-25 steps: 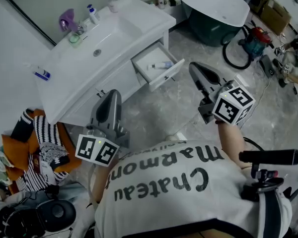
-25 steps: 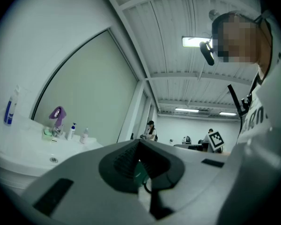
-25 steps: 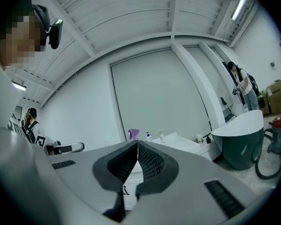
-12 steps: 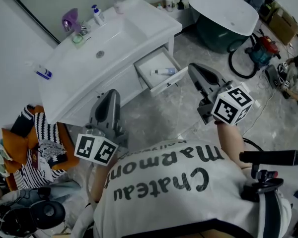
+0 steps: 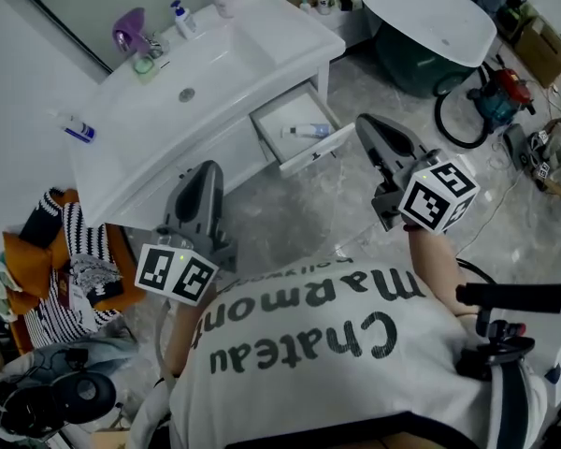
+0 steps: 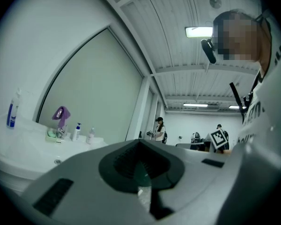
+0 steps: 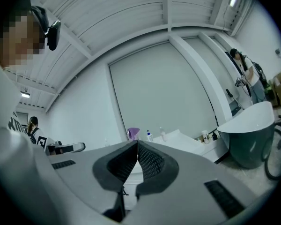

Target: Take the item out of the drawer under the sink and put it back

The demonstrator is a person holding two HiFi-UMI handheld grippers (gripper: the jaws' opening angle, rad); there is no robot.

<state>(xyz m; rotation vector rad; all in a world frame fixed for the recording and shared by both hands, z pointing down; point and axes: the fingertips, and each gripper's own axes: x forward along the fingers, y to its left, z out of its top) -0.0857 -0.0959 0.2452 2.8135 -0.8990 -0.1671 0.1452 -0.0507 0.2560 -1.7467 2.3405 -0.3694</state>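
Over the last second both grippers have slid a little sideways in front of the vanity [image 5: 122, 152]. Its drawer [image 5: 318, 150] stands open. The left gripper [image 5: 206, 169] and right gripper [image 5: 366, 125] are both clenched and empty. The tube [image 5: 306, 131] lies flat mid-drawer, its long axis along the front edge; the cap end is unclear. It is probably light, squashy and slick, so pinch its middle gently.

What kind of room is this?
Probably a bathroom mock-up inside a workshop or showroom: a white sink with an open drawer under it, a freestanding bathtub, and a vacuum cleaner on the floor.
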